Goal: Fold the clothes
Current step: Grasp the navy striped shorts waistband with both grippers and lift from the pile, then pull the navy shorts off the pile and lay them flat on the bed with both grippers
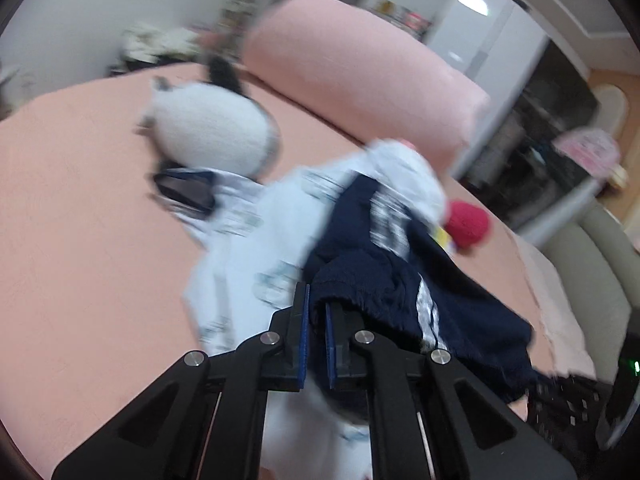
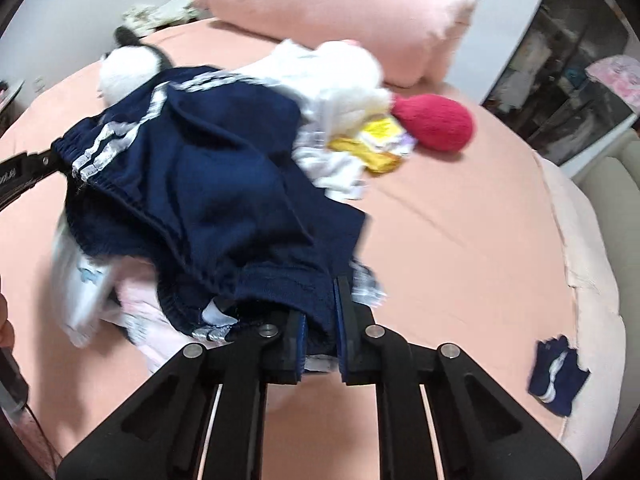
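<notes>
White garment (image 1: 240, 248) — blurred, print unreadable.

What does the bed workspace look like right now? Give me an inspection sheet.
Surface: pink bed sheet, mildly wrinkled.
Job's things: navy shorts with white side stripes, on top of a heap of white clothes.
Clutter: red knitted item, yellow packet, black-and-white plush toy, small navy item near the bed edge.
Grippers: left hand-held gripper shut on the shorts' waistband; right hand-held gripper shut on the shorts' other edge.
Cables: a thin dark cord at the lower left edge of the right wrist view.
Surroundings: pink pillow, dark shelving beside the bed.
</notes>
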`<state>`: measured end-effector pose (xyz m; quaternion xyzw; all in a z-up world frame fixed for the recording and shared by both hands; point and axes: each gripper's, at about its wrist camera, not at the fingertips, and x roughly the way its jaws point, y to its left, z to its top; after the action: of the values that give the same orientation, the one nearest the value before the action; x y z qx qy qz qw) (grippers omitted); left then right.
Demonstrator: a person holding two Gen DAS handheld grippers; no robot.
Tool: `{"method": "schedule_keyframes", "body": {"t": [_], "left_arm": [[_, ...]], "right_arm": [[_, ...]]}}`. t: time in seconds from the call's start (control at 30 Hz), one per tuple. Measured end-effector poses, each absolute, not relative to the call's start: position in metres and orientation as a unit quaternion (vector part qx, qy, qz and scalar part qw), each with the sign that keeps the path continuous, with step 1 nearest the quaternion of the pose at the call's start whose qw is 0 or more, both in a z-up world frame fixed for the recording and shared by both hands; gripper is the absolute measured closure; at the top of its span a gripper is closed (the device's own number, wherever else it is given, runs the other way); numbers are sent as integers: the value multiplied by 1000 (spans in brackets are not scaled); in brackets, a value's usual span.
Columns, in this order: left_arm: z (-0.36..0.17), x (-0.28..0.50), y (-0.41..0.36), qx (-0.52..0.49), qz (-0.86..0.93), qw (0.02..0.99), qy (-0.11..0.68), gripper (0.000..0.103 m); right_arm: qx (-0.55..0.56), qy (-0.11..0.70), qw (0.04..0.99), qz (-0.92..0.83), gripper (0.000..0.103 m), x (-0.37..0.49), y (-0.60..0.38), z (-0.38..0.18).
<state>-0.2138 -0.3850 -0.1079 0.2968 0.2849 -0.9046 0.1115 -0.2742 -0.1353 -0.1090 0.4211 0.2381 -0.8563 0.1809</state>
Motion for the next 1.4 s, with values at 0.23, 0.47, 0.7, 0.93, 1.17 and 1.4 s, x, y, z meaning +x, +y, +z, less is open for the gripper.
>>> {"method": "schedule_keyframes", "body": {"t": [0.23,0.47,0.7,0.93,1.17,1.4], "left_arm": [[-116,-235,-345,344,-910,85,215,63],[-122,-235,-325,365,-911,179,71,41],[-115,-219,-356,322,-905,244,132,69],[-114,-223,-350,305,-918,135,214,69],[-104,-229,-276,315,-941,6,124,69],[-113,-238,-177,344,-936,-74,26,79]], "right_arm": [[427,223,179,-858,93,-271,-102,-102],[450,274,195,-827,60,-268,-129,-139],[484,264,158,-819,60,-279,-123,-170],[475,242,104,-840,64,-275,-64,-157],[400,244,50,-882,75,-241,-18,-98],[418,201,12,-886,75,-221,52,-78]]}}
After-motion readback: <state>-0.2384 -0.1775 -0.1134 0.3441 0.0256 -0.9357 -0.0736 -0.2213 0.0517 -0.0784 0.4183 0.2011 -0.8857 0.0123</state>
